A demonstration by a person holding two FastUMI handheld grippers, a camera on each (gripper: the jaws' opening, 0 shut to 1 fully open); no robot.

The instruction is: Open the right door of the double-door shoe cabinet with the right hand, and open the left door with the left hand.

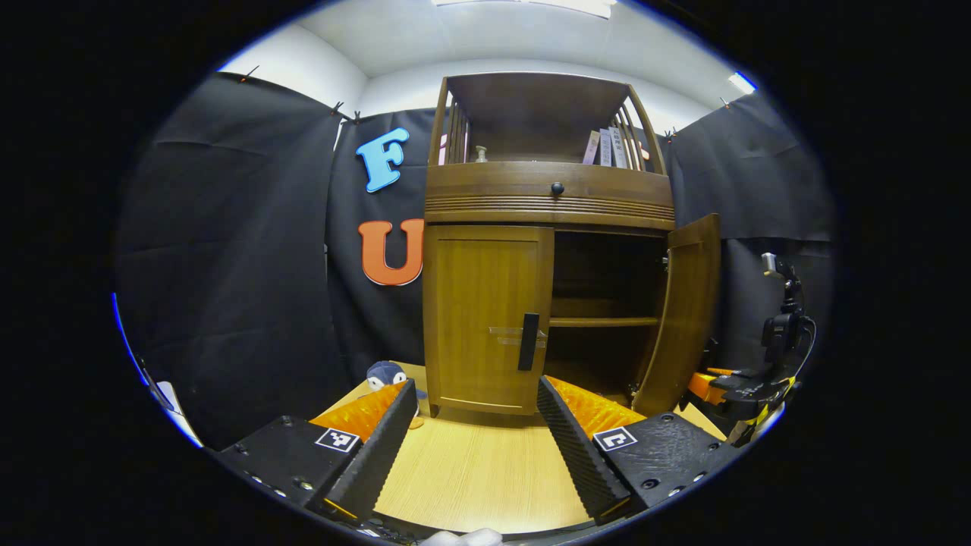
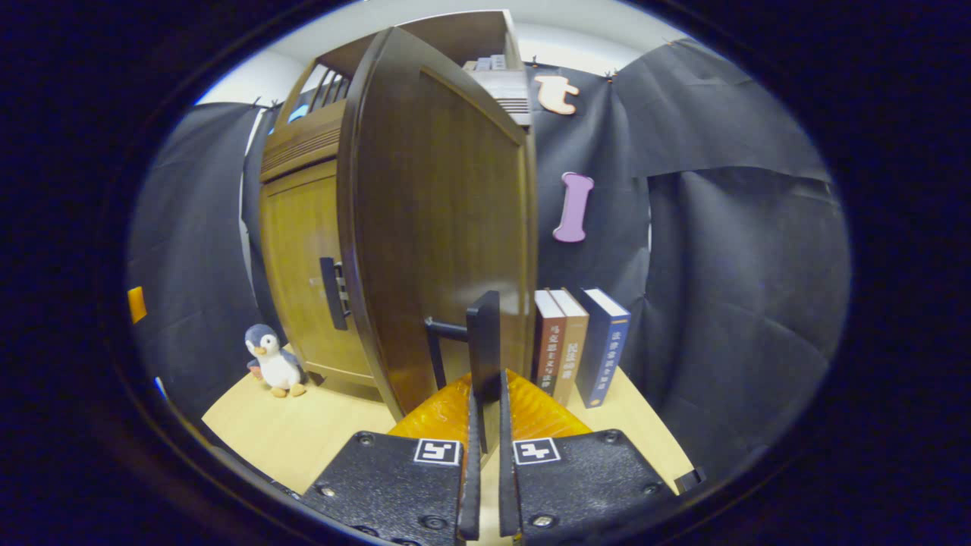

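1. Gripping the right door's handle (image 2: 483,345), the right hand-held gripper (image 2: 485,413) has its two fingers pressed together on the dark vertical bar. The right door (image 2: 440,227) of the shoe cabinet stands swung wide open, edge-on toward this camera.

2. The left hand-held gripper (image 1: 478,425) has its fingers spread wide apart, holding nothing. It hangs above the counter (image 1: 478,478), facing the shut left door (image 1: 485,318), well short of the left door's handle (image 1: 529,341).

3. Risk on the right side: pulling the door further could drive it against its hinge limit, or toward the three books (image 2: 580,345) standing upright on the counter just beside the open door. A sideways tug could also slip the fingers off the narrow bar.

4. Risk on the left side: the handle is slim and close to the door's inner edge, so a poorly aimed approach could bump the door panel or close on air. Pulling off-line from the hinge arc may drag the cabinet.

5. A penguin plush toy (image 2: 274,362) sits on the counter near the cabinet's left corner and looks likely to lie in the left door's swing path.

6. Contents: the opened right compartment (image 1: 607,303) shows one shelf, and I cannot make out any shoes on it. The open top shelf (image 1: 538,129) holds a few upright books and a small object I cannot identify.
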